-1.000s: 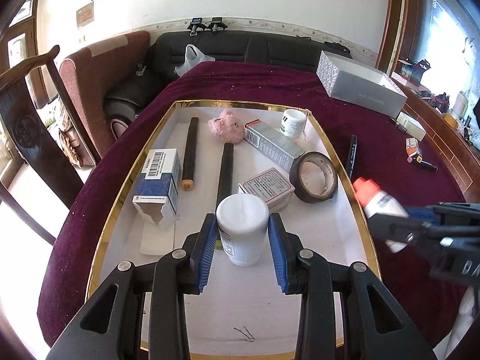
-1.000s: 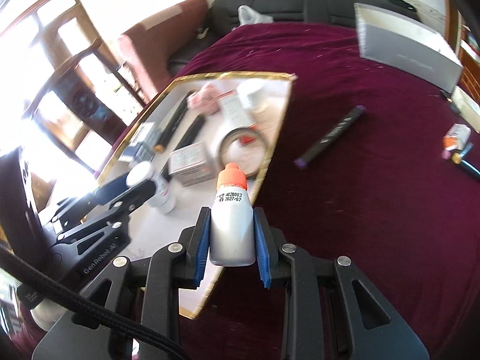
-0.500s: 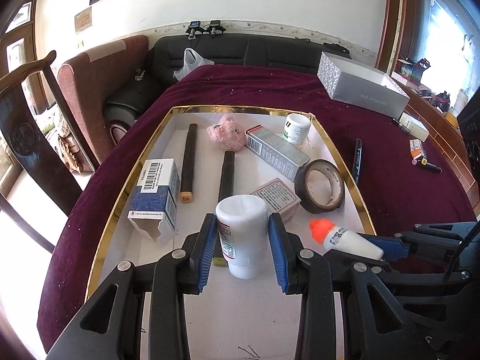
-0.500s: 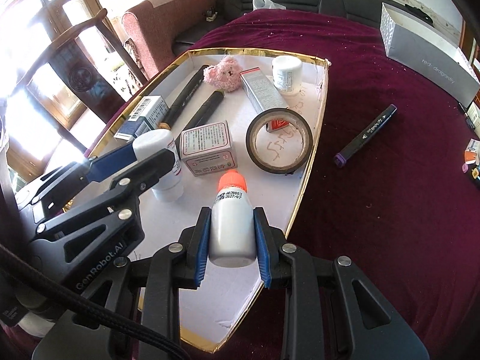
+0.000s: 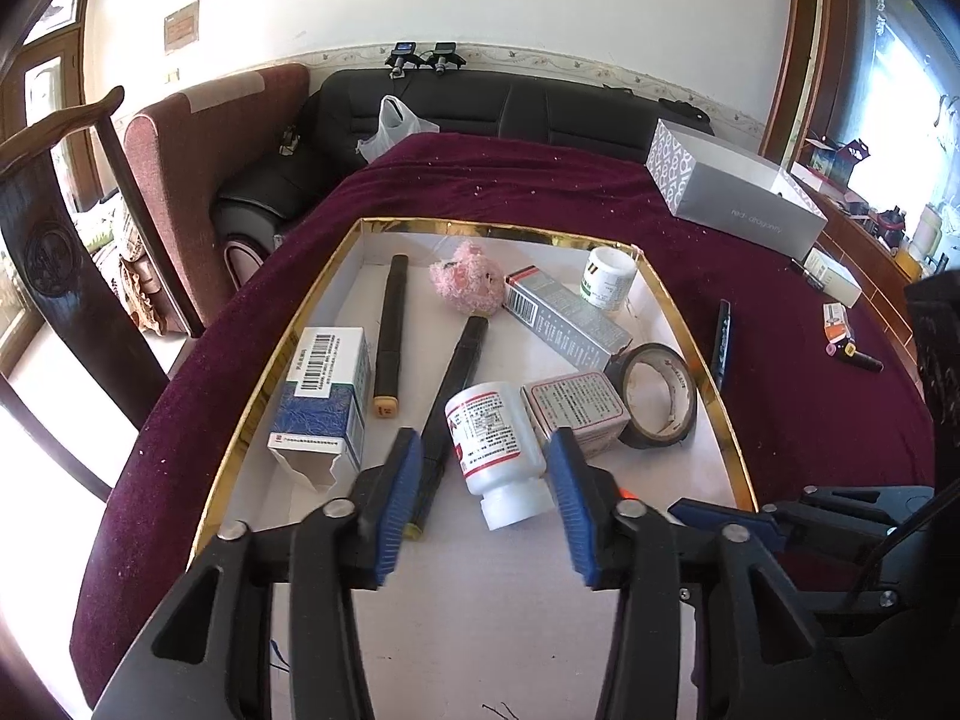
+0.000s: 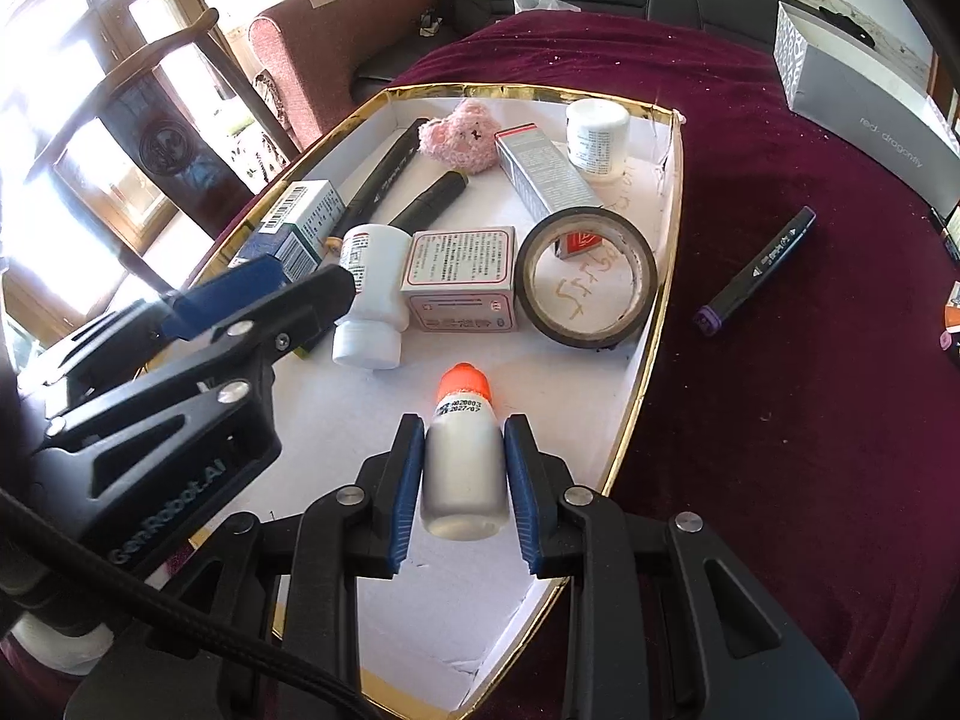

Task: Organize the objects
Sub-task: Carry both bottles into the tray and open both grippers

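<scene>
A white pill bottle (image 5: 498, 450) lies on its side in the white, gold-rimmed tray (image 5: 312, 312), cap toward me. My left gripper (image 5: 483, 443) straddles it with its jaws opening, and the blue pads stand clear of the bottle on both sides. From the right wrist view the same bottle (image 6: 372, 294) rests against a white medicine box (image 6: 462, 276), with the left gripper (image 6: 258, 294) over it. My right gripper (image 6: 463, 426) is shut on a small silver bottle with an orange cap (image 6: 462, 468), held above the tray's near right part (image 6: 654, 324).
The tray also holds a tape roll (image 6: 588, 276), a blue-white box (image 5: 324, 396), two black markers (image 5: 390, 336), a pink plush (image 5: 468, 288), a grey box (image 5: 564, 318) and a white jar (image 5: 609, 276). On the maroon cloth lie a purple-tipped marker (image 6: 756, 270) and a long grey box (image 6: 864, 90).
The left jaws have spread and let go of the white bottle, which now lies on its side in the tray. The right gripper, still holding its bottle, has come over the tray.
</scene>
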{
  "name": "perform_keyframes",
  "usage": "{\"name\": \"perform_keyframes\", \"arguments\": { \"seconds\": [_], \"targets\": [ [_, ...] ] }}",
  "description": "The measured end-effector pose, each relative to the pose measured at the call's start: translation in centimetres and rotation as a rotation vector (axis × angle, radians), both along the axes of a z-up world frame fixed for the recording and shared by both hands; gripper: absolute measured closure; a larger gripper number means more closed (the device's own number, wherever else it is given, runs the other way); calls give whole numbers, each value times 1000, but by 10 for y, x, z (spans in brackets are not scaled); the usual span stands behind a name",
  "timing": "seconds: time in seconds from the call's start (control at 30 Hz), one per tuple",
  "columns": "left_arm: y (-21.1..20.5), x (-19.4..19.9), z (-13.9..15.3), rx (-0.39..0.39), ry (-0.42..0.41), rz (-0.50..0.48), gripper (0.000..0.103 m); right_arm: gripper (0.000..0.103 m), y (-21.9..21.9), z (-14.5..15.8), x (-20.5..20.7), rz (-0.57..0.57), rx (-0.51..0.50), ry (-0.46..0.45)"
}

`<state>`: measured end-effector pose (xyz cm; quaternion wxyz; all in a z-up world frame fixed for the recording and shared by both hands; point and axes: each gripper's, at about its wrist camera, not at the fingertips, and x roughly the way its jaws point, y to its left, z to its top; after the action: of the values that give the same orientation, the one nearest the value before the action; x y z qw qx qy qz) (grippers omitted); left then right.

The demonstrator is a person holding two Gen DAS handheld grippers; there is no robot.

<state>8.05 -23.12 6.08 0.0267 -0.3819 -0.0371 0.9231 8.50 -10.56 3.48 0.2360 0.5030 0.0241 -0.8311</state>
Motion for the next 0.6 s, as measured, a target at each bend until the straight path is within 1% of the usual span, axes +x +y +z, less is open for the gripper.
{"name": "perform_keyframes", "arguments": {
  "seconds": [0.1, 0.2, 0.27, 0.4, 0.6],
  "targets": [
    [-1, 3, 6, -8, 20, 7, 57, 77, -2, -1, 1, 19, -5, -5],
    [-2, 5, 12, -21, 30, 22, 52, 77, -4, -2, 4, 35, -5, -9],
    [-1, 7, 14, -23, 34, 26, 51, 75, -5, -2, 7, 46, -3, -7],
    [2, 11, 19, -49, 38, 31, 51, 64, -4, 3, 11, 60, -7, 1],
    [10, 18, 29, -69, 54, 33, 48, 53, 6, 19, 26, 59, -27, 41]
  ]
}}
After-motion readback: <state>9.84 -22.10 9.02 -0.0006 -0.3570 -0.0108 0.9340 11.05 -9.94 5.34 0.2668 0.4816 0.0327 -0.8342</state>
